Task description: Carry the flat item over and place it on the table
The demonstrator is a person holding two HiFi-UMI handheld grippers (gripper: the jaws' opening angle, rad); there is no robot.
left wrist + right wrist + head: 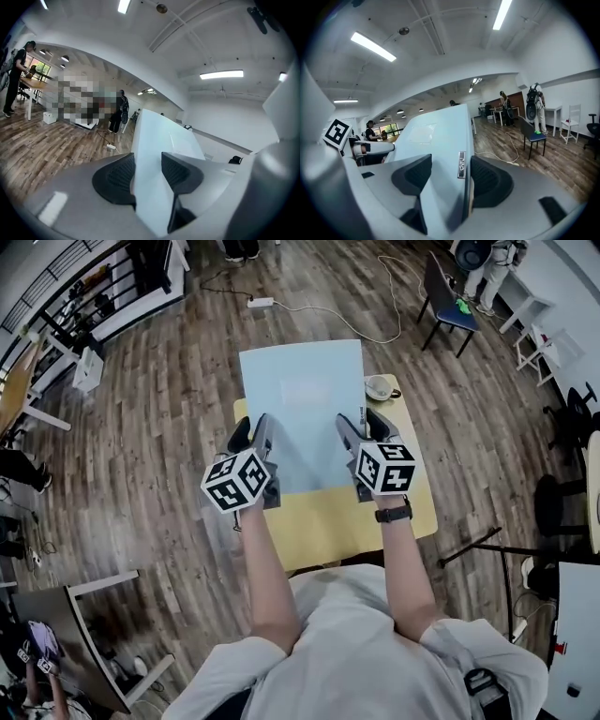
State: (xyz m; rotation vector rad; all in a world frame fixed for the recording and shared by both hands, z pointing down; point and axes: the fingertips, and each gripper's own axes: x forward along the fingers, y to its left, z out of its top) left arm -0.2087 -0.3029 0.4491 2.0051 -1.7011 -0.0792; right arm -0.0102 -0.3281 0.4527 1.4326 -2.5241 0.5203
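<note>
2 tools (253, 432) (361, 426) clamping flat item (302, 399), abv table (319, 521)

Head view: from above the person, facing steeply down onto the yellow worktop (328, 531). Views from the left claw (147, 174) and right claw (451, 178): close behind the jaws, apparently facing near level, though fisheye bending obscures this. All share the flat panel (300, 409).
</note>
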